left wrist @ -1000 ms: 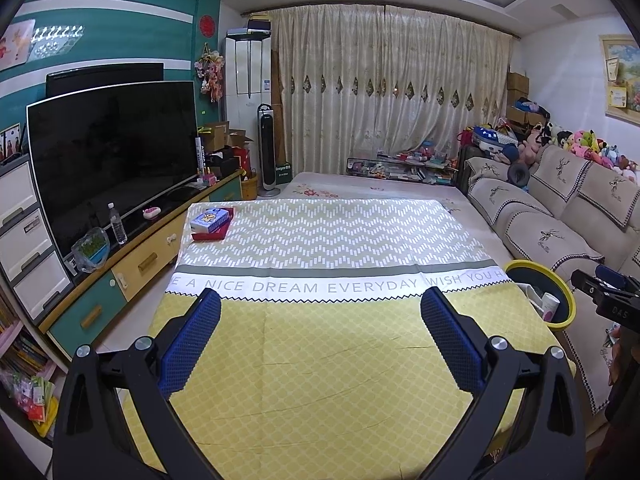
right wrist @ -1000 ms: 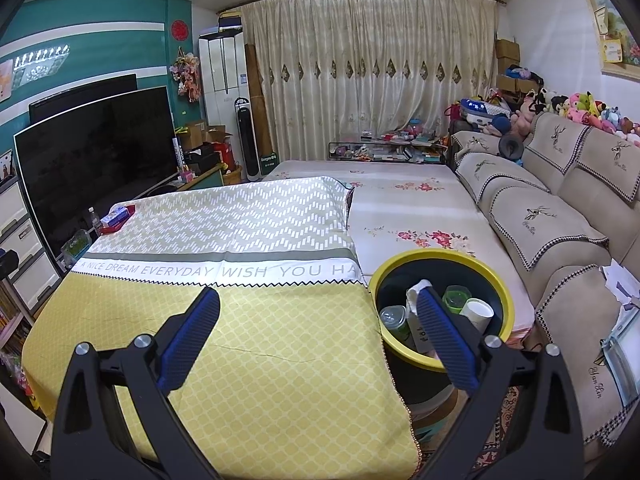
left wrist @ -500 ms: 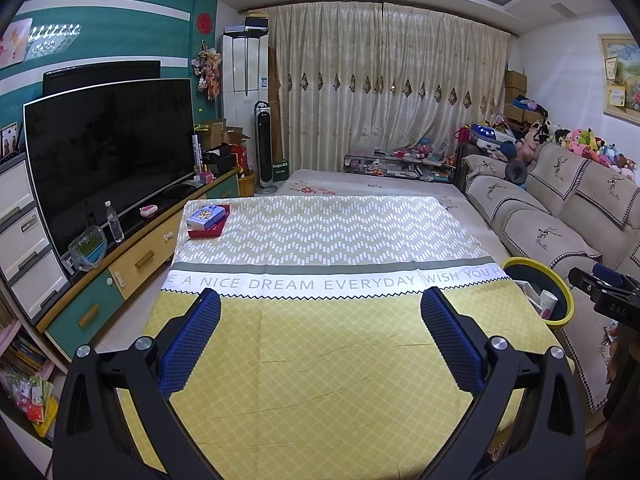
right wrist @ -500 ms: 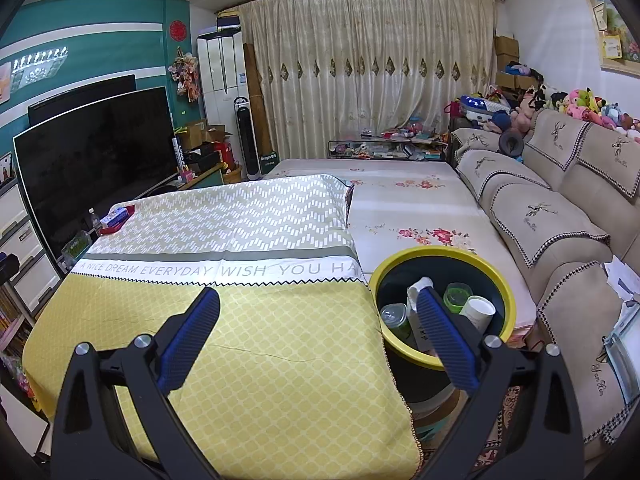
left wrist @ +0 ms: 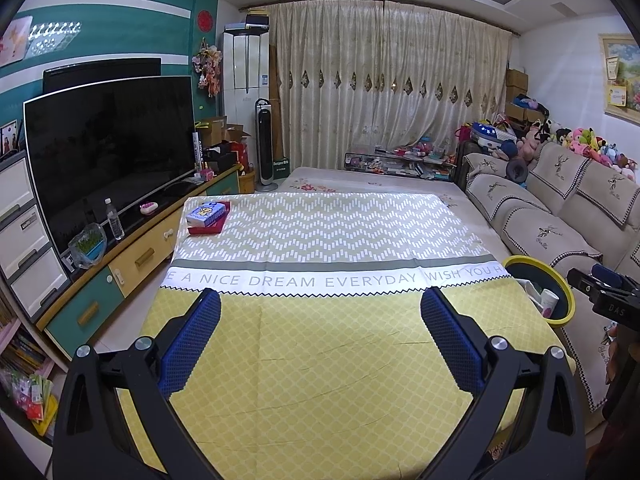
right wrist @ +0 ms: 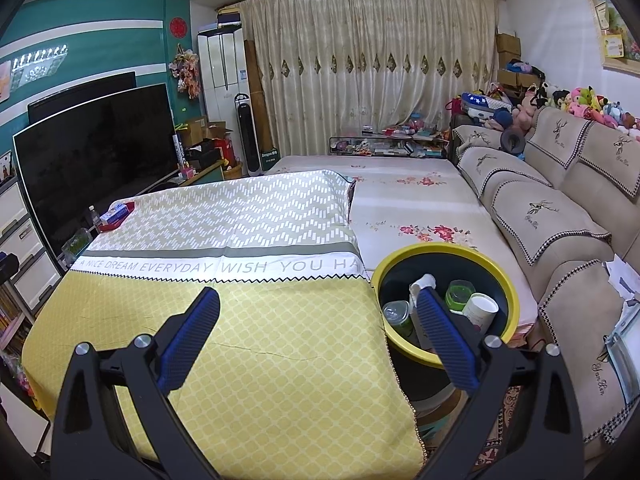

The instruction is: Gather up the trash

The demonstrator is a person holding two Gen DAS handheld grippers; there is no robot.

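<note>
1. Blue-padded left tool (left wrist: 320,332) hovers level over the yellow patterned desk cloth (left wrist: 320,360), jaws wide, empty.
2. Right tool (right wrist: 318,332), likewise wide and empty, hangs beside the yellow-rimmed black trash bin (right wrist: 508,288) holding cups and bottles.

Bare yellow tablecloth (left wrist: 320,360) lies open ahead of both spread grippers; only a boxed stack (left wrist: 207,217) occupies the far-left corner, a bin (right wrist: 444,300) crowding the right edge.

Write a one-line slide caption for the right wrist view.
Open right gripper above yellow tablecloth, beside yellow-rimmed trash bin holding a white cup and bottles.
</note>
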